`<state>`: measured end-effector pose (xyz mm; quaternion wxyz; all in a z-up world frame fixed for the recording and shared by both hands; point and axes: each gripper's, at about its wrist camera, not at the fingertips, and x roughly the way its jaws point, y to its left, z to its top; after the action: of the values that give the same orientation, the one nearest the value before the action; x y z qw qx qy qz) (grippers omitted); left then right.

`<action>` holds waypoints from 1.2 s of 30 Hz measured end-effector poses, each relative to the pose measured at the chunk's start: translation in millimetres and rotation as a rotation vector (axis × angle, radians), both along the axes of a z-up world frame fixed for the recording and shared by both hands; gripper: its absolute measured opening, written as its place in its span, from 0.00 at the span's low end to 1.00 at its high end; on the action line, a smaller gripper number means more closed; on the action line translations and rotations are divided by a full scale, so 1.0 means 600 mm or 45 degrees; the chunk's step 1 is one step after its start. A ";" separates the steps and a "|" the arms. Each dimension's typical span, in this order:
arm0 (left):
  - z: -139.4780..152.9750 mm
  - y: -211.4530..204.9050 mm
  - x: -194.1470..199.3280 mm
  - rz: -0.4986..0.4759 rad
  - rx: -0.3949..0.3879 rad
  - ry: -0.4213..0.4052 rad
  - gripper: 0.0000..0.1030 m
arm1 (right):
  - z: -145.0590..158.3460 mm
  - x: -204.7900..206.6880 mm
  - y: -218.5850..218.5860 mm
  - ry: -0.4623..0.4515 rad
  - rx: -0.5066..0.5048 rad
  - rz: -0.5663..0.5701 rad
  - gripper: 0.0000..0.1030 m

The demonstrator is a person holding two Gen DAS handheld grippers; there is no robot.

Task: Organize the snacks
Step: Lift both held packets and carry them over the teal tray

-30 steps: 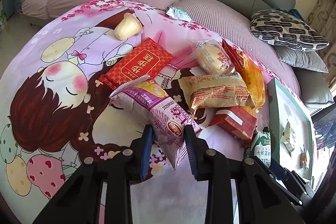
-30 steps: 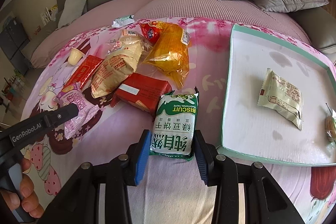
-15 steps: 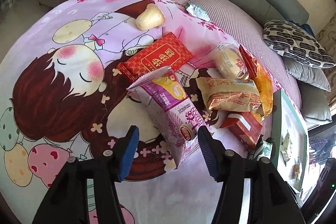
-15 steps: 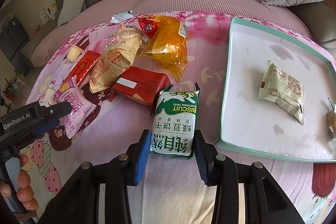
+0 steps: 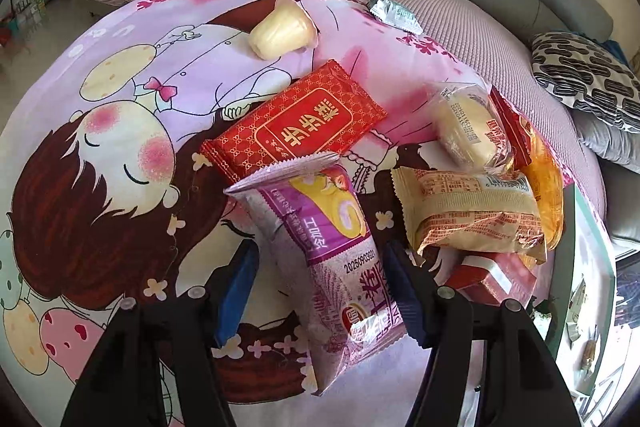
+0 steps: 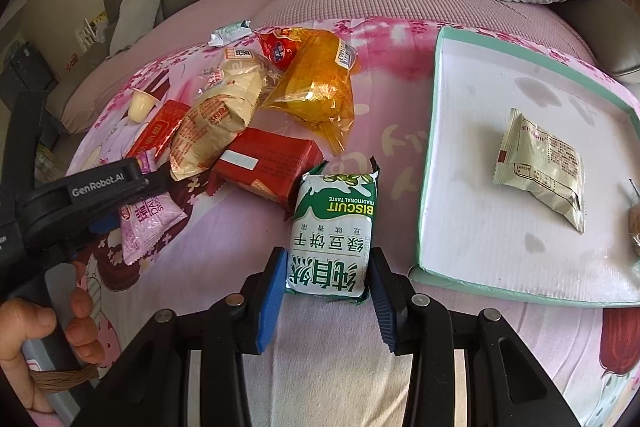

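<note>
Step in hand, as judged: sorting loose snacks from the printed pink cartoon blanket (image 5: 120,147) into the shallow white tray with a mint-green rim (image 6: 428,147).

Right gripper (image 6: 328,283): blue-padded jaws sit either side of the green-and-white crinkled foil biscuit packet (image 6: 334,227), at its near end. Pads look to be in contact with the packet edges, but firm clamping cannot be confirmed; the packet lies flat on the blanket, just beside the tray's left rim.

Left gripper (image 5: 320,291): jaws wide apart, straddling the purple-and-white glossy plastic swiss-roll pouch (image 5: 320,259); clear gaps on both sides, nothing held. Pouch is puffy and its far seal is tilted up.

Tray contents: one pale green-cream matte sachet (image 6: 540,167); a small item at the right edge, too cropped to identify.

Pile between the two packets: flat red foil wrapper with gold lettering (image 5: 296,123), tan crumpled pastry bag (image 5: 468,215), translucent orange bag (image 6: 316,91), red rectangular box-like pack (image 6: 264,163), pale yellow jelly cup (image 5: 280,31).

Next move, as judged: lift the biscuit packet and carry it right over the rim. Slippery film, so grip needs to be square. Left gripper needs to close on the pouch mid-body.
</note>
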<state>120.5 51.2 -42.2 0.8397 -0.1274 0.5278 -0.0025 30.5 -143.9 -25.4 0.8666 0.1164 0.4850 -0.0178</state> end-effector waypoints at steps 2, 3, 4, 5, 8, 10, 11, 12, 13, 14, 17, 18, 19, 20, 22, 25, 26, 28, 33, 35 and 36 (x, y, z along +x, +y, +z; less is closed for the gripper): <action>0.002 -0.001 -0.003 -0.002 0.023 -0.005 0.60 | 0.000 0.000 0.000 -0.001 0.001 -0.001 0.41; 0.001 -0.001 -0.003 -0.003 0.037 -0.006 0.52 | 0.000 -0.001 0.000 0.000 0.001 -0.001 0.41; 0.001 -0.002 -0.005 -0.002 0.059 -0.006 0.43 | 0.000 -0.001 -0.001 0.000 0.001 0.000 0.41; 0.001 -0.002 -0.008 -0.001 0.078 -0.009 0.41 | 0.000 -0.001 0.000 -0.001 0.000 0.000 0.41; 0.004 0.003 -0.012 -0.003 0.064 -0.012 0.39 | 0.000 -0.001 0.001 -0.002 -0.006 0.001 0.41; 0.008 0.006 -0.019 -0.004 0.052 -0.016 0.38 | 0.000 -0.001 0.002 -0.003 -0.010 0.002 0.41; 0.011 0.007 -0.023 -0.006 0.045 -0.019 0.38 | 0.001 -0.002 0.002 -0.004 -0.010 0.002 0.41; 0.012 0.008 -0.024 -0.008 0.039 -0.022 0.37 | 0.001 -0.002 0.002 -0.006 -0.011 0.003 0.41; 0.015 0.008 -0.027 -0.009 0.035 -0.027 0.37 | 0.002 -0.003 0.002 -0.010 -0.012 0.003 0.41; 0.018 0.010 -0.029 -0.010 0.032 -0.033 0.37 | 0.003 -0.003 0.003 -0.014 -0.016 0.005 0.41; 0.031 0.011 -0.034 -0.016 0.022 -0.060 0.37 | 0.008 -0.006 0.004 -0.026 -0.028 0.009 0.41; 0.035 0.012 -0.036 -0.017 0.019 -0.069 0.37 | 0.010 -0.007 0.003 -0.029 -0.026 0.008 0.41; 0.038 0.012 -0.036 -0.019 0.017 -0.077 0.37 | 0.011 -0.008 0.002 -0.033 -0.024 0.007 0.41; 0.042 0.013 -0.037 -0.021 0.016 -0.084 0.37 | 0.013 -0.009 0.001 -0.038 -0.024 0.008 0.41; 0.047 0.014 -0.037 -0.023 0.011 -0.095 0.37 | 0.018 -0.011 0.001 -0.052 -0.023 0.010 0.41; 0.054 0.014 -0.039 -0.027 0.008 -0.112 0.37 | 0.026 -0.016 0.000 -0.074 -0.010 0.016 0.41; 0.057 0.014 -0.041 -0.028 0.007 -0.118 0.37 | 0.029 -0.018 0.000 -0.083 -0.008 0.015 0.41; 0.062 0.013 -0.044 -0.031 0.004 -0.130 0.37 | 0.036 -0.021 -0.002 -0.106 0.000 0.012 0.41; 0.079 0.011 -0.053 -0.039 0.000 -0.167 0.37 | 0.060 -0.034 -0.006 -0.178 0.018 0.015 0.41; 0.084 0.008 -0.055 -0.047 0.002 -0.179 0.37 | 0.067 -0.037 -0.008 -0.199 0.025 0.017 0.41; 0.087 0.006 -0.056 -0.051 0.003 -0.184 0.37 | 0.069 -0.038 -0.009 -0.203 0.028 0.017 0.41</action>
<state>87.1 54.6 9.8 0.8756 -0.1152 0.4683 -0.0280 7.7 -149.1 15.8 0.9012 0.1237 0.4154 0.0026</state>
